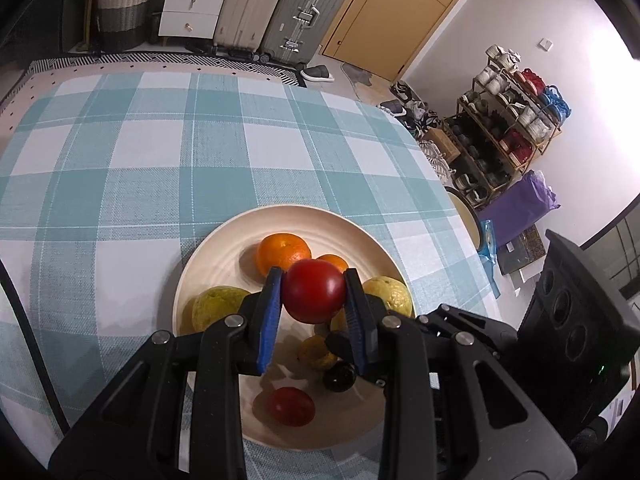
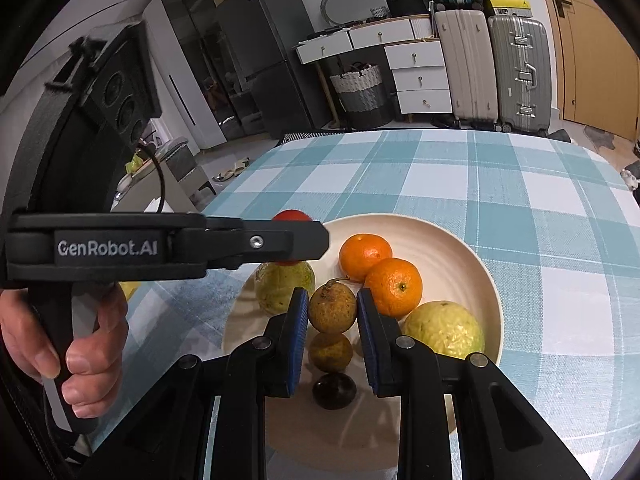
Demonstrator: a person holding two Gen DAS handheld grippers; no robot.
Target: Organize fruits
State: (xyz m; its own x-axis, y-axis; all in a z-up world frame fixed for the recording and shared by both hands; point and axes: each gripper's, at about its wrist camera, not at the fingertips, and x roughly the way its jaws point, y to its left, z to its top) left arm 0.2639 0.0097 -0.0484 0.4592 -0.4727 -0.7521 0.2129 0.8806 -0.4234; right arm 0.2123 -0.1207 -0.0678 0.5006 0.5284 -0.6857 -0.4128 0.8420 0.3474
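Note:
My left gripper [image 1: 313, 290] is shut on a red tomato [image 1: 314, 291] and holds it above the cream plate [image 1: 224, 248]. The plate holds two oranges [image 1: 282, 252], two yellow-green fruits [image 1: 216, 306], a second tomato [image 1: 291, 406], a dark plum [image 1: 339, 376] and a brown fruit [image 1: 316, 352]. My right gripper [image 2: 333, 312] is shut on a brown speckled fruit [image 2: 332, 308] with a stem, above the plate [image 2: 472, 256]. A second brown fruit [image 2: 330, 352] and the plum [image 2: 334, 390] lie below it. The left gripper [image 2: 304, 240] crosses this view with the tomato [image 2: 291, 216].
The plate sits on a table with a blue-and-white checked cloth [image 1: 160, 152]. The table's right edge [image 1: 452, 184] drops to the floor, with a shoe rack [image 1: 504, 136] beyond. Suitcases [image 2: 492, 68] and drawers [image 2: 420, 76] stand behind the table.

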